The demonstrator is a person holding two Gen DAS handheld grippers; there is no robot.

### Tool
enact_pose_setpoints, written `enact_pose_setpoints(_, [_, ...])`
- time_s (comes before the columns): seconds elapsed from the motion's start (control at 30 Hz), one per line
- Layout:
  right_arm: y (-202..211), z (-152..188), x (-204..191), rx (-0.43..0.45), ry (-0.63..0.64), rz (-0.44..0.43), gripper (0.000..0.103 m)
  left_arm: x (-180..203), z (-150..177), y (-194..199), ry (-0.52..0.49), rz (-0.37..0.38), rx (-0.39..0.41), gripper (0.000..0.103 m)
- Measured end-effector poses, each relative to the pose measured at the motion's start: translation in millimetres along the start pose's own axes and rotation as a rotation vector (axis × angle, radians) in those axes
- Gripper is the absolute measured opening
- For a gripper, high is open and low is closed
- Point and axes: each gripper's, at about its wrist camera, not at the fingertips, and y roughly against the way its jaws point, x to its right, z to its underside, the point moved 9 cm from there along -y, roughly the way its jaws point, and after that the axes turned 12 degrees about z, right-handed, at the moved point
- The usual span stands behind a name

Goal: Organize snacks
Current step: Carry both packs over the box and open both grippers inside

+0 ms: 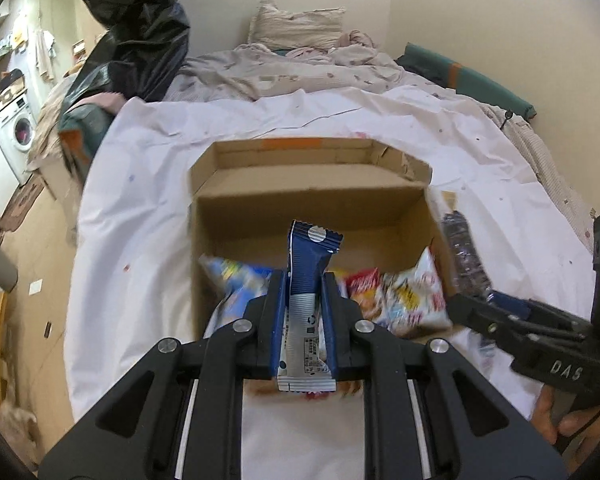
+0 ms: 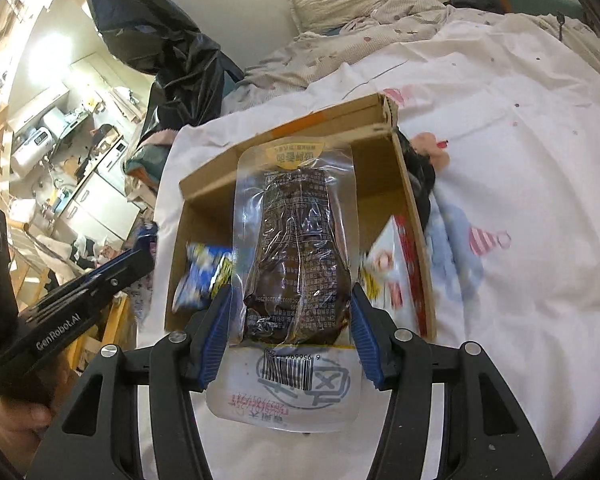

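Left gripper (image 1: 302, 300) is clamped on a blue snack stick (image 1: 306, 276) above the cardboard box (image 1: 300, 196) on the bed (image 1: 140, 200). Right gripper (image 2: 290, 336) pinches a clear vacuum pouch (image 2: 296, 248), which blocks the box interior. Packets inside are motion-blurred; a black bag (image 1: 136, 36) stands beyond.

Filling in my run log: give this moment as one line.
left gripper: shut on blue-and-silver snack packet | right gripper: shut on clear vacuum pouch of dark food | both above open cardboard box
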Motion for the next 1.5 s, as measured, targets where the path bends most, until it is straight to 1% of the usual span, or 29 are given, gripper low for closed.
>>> enact_pose_setpoints(0.13, [-17,-14,4,-0.005,0.007,0.012,0.058,0,-12,-25,-0.006,-0.010,0.005,0.014])
enact_pose_setpoints(0.2, [-30,-18,7,-0.026,0.001,0.017,0.058,-3,-14,-37,-0.004,-0.014,0.006,0.014])
enact_pose_setpoints(0.33, [-52,-19,13,-0.052,0.009,0.052,0.058,-6,-7,-59,-0.002,-0.004,-0.022,0.014])
enact_pose_setpoints(0.43, [-64,-15,19,-0.079,-0.006,0.069,0.058,-9,-2,-67,-0.004,-0.001,-0.036,0.014])
enact_pose_setpoints(0.5, [-68,-12,20,-0.094,-0.018,0.069,0.058,-15,1,-71,0.007,-0.015,-0.057,0.015])
enact_pose_setpoints(0.67, [-75,-10,21,-0.110,-0.020,0.076,0.059,-21,5,-73,0.052,0.001,-0.076,0.015])
enact_pose_setpoints(0.9, [-78,-9,23,-0.122,-0.030,0.080,0.062,-19,7,-73,0.053,0.001,-0.078,0.015])
enact_pose_setpoints(1.1, [-74,-12,25,-0.109,-0.040,0.074,0.065,-17,11,-72,0.066,0.013,-0.091,0.016])
enact_pose_setpoints(1.13, [-73,-13,26,-0.105,-0.045,0.072,0.065,-17,11,-72,0.067,0.013,-0.093,0.017])
enact_pose_setpoints(1.17, [-72,-14,26,-0.102,-0.052,0.070,0.066,-17,11,-71,0.066,0.012,-0.094,0.025])
enact_pose_setpoints(1.2, [-71,-15,27,-0.101,-0.058,0.068,0.066,-17,11,-69,0.067,0.008,-0.090,0.034])
enact_pose_setpoints(1.23, [-70,-16,27,-0.099,-0.066,0.062,0.067,-17,10,-67,0.069,0.003,-0.080,0.039])
enact_pose_setpoints(1.3, [-67,-18,28,-0.091,-0.082,0.048,0.071,-16,8,-62,0.071,0.003,-0.065,0.055])
enact_pose_setpoints(1.33, [-65,-20,28,-0.079,-0.091,0.038,0.074,-16,8,-60,0.072,0.009,-0.059,0.060])
enact_pose_setpoints(1.37, [-62,-22,28,-0.070,-0.095,0.034,0.081,-16,8,-58,0.073,0.010,-0.056,0.071])
enact_pose_setpoints(1.4, [-60,-24,28,-0.058,-0.098,0.033,0.089,-17,8,-56,0.078,0.005,-0.050,0.079])
enact_pose_setpoints(1.47, [-55,-28,28,-0.033,-0.101,0.030,0.091,-19,7,-52,0.087,0.004,-0.041,0.084])
enact_pose_setpoints(1.5, [-53,-29,27,-0.031,-0.101,0.027,0.091,-20,8,-51,0.093,0.004,-0.041,0.084])
